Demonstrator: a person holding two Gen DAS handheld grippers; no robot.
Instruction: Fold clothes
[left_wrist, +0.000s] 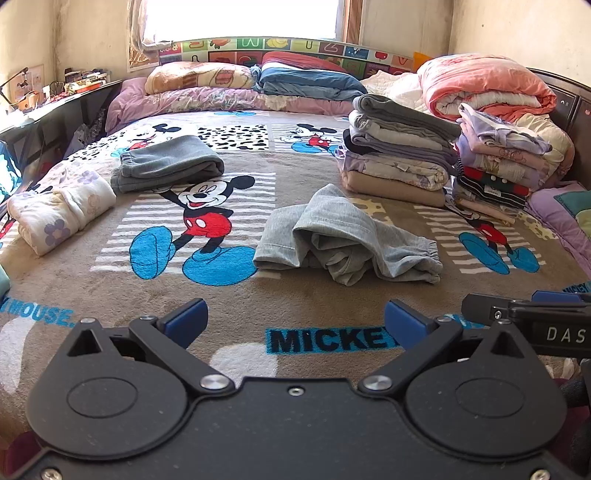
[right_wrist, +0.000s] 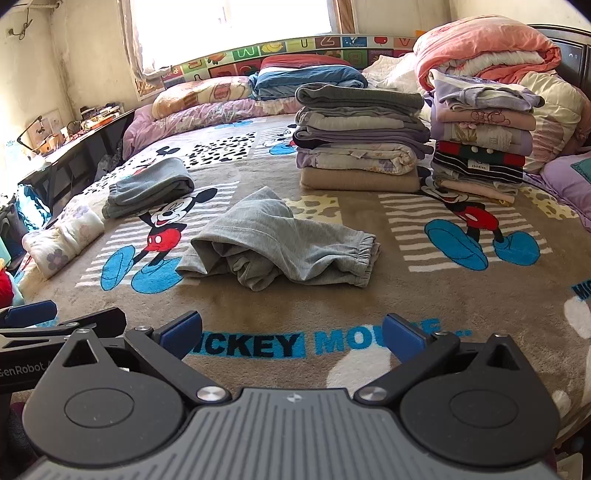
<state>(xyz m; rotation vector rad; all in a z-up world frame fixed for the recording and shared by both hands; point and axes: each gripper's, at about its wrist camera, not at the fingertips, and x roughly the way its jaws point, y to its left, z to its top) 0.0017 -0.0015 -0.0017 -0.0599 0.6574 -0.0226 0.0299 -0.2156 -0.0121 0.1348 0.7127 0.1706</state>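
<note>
A crumpled pair of light grey sweatpants (left_wrist: 343, 240) (right_wrist: 280, 243) lies loose in the middle of the Mickey Mouse blanket (left_wrist: 236, 295) (right_wrist: 369, 295). My left gripper (left_wrist: 295, 323) hovers open over the blanket's near edge, well short of the pants, with nothing between its blue pads. My right gripper (right_wrist: 291, 332) is also open and empty, just to the right of the left one and equally short of the pants. A folded darker grey garment (left_wrist: 166, 162) (right_wrist: 147, 186) rests further back on the left.
Two tall stacks of folded clothes (left_wrist: 399, 147) (right_wrist: 480, 136) stand at the back right. A rolled floral garment (left_wrist: 59, 210) (right_wrist: 62, 236) lies at the left edge. Pillows and quilts (left_wrist: 484, 85) line the headboard. A dark desk (left_wrist: 55, 110) runs along the left side.
</note>
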